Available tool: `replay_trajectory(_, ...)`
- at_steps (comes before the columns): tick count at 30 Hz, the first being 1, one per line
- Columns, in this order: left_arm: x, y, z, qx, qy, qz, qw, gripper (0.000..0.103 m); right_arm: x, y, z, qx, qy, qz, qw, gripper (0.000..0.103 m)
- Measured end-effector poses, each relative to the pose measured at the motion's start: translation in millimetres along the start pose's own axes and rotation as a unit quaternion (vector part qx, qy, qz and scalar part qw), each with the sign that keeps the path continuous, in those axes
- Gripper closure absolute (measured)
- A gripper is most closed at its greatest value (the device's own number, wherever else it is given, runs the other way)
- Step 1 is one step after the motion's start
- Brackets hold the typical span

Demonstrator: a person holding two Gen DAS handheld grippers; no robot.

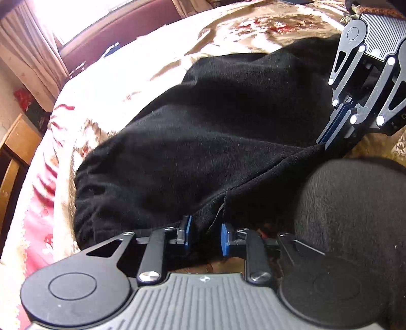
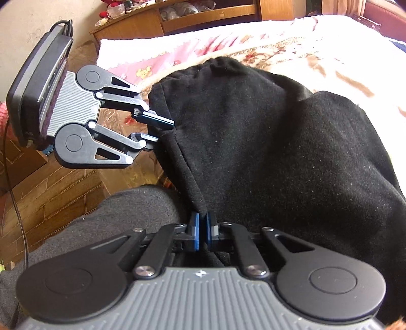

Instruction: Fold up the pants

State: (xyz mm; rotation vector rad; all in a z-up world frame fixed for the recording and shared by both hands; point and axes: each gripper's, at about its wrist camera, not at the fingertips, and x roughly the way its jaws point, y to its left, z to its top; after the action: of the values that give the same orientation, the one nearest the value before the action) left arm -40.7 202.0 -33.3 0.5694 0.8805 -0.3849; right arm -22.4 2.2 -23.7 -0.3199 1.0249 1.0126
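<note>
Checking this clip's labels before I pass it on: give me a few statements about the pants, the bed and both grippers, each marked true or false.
1. The black pants lie on a floral bedspread. True.
2. The right gripper is shut on the pants' near edge. True.
3. The left gripper hangs clear of the fabric. False: pants fabric sits between its blue pads.
4. The pants are neatly folded into a flat square. False: they lie bunched and rumpled.
5. A wooden cabinet stands beyond the bed. True.
</note>
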Motion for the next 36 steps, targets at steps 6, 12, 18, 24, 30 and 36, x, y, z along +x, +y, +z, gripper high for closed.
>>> replay_trajectory(6,-12.4,9.0,1.5,-0.020,0.008,0.010,0.9997,0.063,-12.4,-15.4,5.7,0.026,0.005,0.028,0.999,0.090)
replay_trajectory(12,-47.0,19.1,24.2,-0.044,-0.009,0.033,0.9985,0.061,-75.8,-49.6,0.5,0.068,-0.079,0.052,0.993,0.081)
replay_trajectory(18,-38.4,-2.0,84.0,-0.079,-0.089,-0.038,0.9922,0.057,-97.1,-156.0,1.6,0.153,-0.151,-0.007,0.977,0.073)
replay_trajectory(24,13.2,-64.2,139.6,-0.047,-0.110,-0.165,0.9791,0.057,-83.1,-244.4,-27.2,0.251,-0.140,-0.008,0.958,0.073)
replay_trajectory(30,44.1,-115.9,145.7,-0.016,-0.020,-0.256,0.9662,0.057,-84.8,-277.1,-64.4,0.303,-0.118,0.105,0.940,0.072)
replay_trajectory(36,54.0,-122.9,149.9,-0.007,0.014,-0.253,0.9673,0.056,-90.8,-255.9,-58.3,0.234,-0.109,0.186,0.948,0.062)
